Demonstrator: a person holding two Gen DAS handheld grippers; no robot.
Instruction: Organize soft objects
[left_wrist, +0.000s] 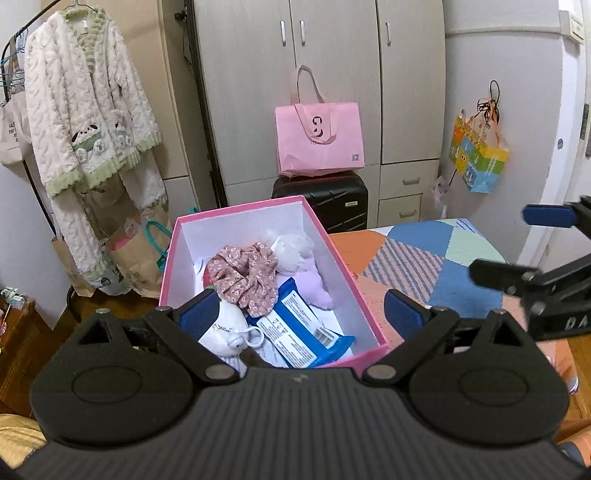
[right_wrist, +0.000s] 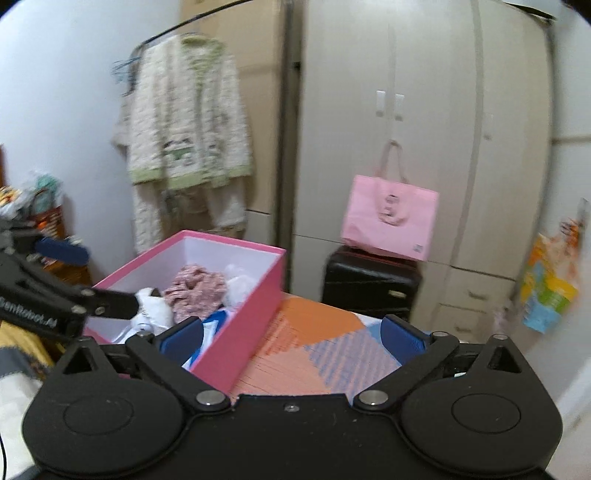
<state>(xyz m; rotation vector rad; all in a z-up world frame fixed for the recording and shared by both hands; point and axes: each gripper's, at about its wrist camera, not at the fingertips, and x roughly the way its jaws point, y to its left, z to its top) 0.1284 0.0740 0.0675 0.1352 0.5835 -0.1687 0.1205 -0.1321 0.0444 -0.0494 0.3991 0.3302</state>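
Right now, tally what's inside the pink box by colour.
Pink box contents:
Pink floral scrunchie: 1
White: 2, a plush toy and a gauzy bundle
Lilac soft item: 1
Blue wipes pack: 1
Total: 5

Both of my grippers are spread wide with nothing between the pads. The left gripper (left_wrist: 301, 314) tilts down a bit, and each blue pad sits out at the end of its black linkage arm. The right gripper (right_wrist: 291, 336) is angled down too, less steeply, and its jaws are parted just as far. Each one pokes into the other's wrist view from the side, and both look empty there as well.
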